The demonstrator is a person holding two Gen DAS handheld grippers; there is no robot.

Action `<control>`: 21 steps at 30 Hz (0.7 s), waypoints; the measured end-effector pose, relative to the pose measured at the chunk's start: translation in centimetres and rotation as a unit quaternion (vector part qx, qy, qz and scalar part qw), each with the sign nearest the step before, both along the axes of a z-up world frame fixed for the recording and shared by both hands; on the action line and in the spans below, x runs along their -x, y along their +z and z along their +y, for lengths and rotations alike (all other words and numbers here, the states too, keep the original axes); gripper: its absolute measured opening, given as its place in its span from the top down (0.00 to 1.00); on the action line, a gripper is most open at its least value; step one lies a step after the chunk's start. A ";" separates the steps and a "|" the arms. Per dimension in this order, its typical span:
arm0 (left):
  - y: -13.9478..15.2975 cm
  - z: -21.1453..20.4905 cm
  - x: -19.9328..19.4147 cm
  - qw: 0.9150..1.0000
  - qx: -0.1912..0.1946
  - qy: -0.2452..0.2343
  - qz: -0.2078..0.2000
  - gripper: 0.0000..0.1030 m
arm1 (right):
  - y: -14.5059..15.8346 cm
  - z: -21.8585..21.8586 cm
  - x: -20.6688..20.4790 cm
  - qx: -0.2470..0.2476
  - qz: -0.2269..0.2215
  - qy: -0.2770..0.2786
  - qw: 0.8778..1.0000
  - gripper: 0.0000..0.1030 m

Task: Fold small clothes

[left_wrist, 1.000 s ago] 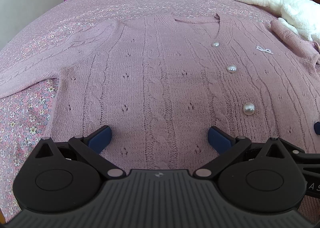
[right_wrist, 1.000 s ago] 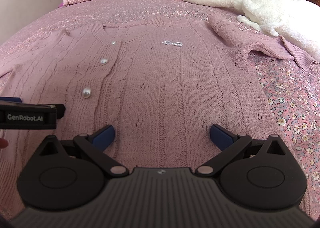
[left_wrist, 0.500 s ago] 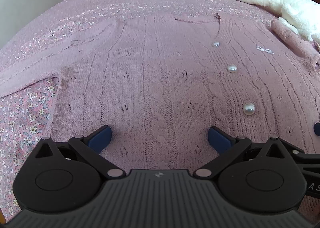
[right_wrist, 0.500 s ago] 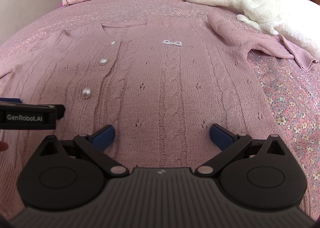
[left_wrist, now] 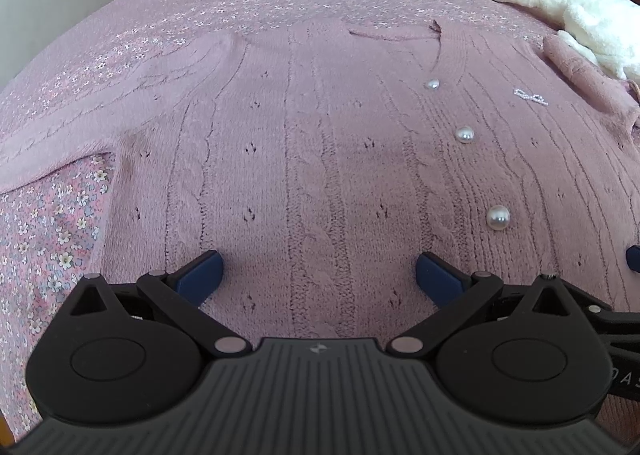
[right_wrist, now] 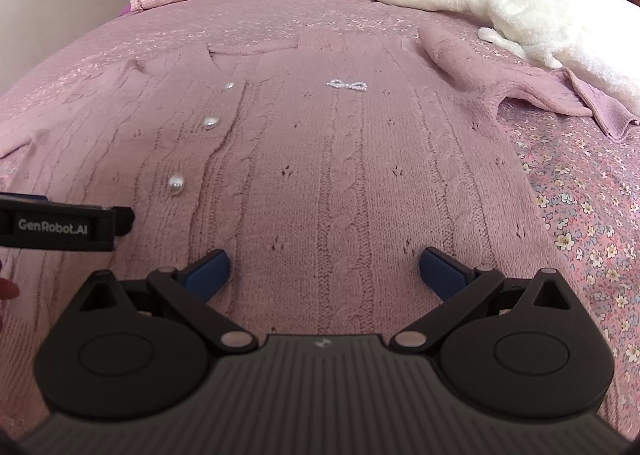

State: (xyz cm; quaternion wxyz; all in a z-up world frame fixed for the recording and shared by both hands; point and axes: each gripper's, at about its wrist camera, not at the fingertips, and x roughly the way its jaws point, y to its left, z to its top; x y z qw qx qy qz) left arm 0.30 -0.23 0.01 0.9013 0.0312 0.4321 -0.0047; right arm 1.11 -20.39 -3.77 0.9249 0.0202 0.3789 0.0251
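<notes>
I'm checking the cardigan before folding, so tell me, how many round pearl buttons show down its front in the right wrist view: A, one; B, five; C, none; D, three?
D: three pearl buttons run down the placket of the pink cardigan, with a small beaded bow apart to their right.

Pink cable-knit cardigan [left_wrist: 320,159], spread flat and face up on the bed, hem nearest the cameras. Pearl buttons [right_wrist: 176,184] are fastened down the front; one sleeve [right_wrist: 480,75] is bent outward beside the body.
</notes>
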 end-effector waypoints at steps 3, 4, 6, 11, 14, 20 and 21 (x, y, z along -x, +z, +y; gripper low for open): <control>0.0 -0.1 0.0 1.000 -0.002 -0.001 -0.002 0.00 | 0.2 -0.2 0.0 -0.005 0.003 0.006 1.000 0.00; 0.1 -0.1 0.1 1.000 -0.003 -0.002 -0.003 0.00 | 0.2 -0.4 0.0 -0.009 0.003 0.007 1.000 0.00; 0.2 -0.1 0.2 1.000 -0.002 -0.001 -0.004 0.00 | 0.4 -0.6 0.0 -0.015 0.005 0.010 1.000 0.00; 1.0 0.3 0.5 1.000 0.004 0.002 -0.009 0.00 | 1.5 -1.7 0.3 -0.047 -0.004 0.018 0.999 0.00; 1.8 0.5 0.8 1.000 -0.002 0.005 -0.027 0.00 | 2.6 -2.8 0.4 -0.052 -0.021 0.022 0.998 0.00; 3.7 0.6 0.9 0.998 -0.011 0.009 -0.055 0.00 | 5.0 -6.6 -0.7 -0.047 -0.046 0.002 0.998 0.00; 3.9 0.6 0.8 0.998 -0.009 0.010 -0.056 0.00 | 5.2 -7.4 -1.0 -0.047 -0.048 -0.007 0.998 0.00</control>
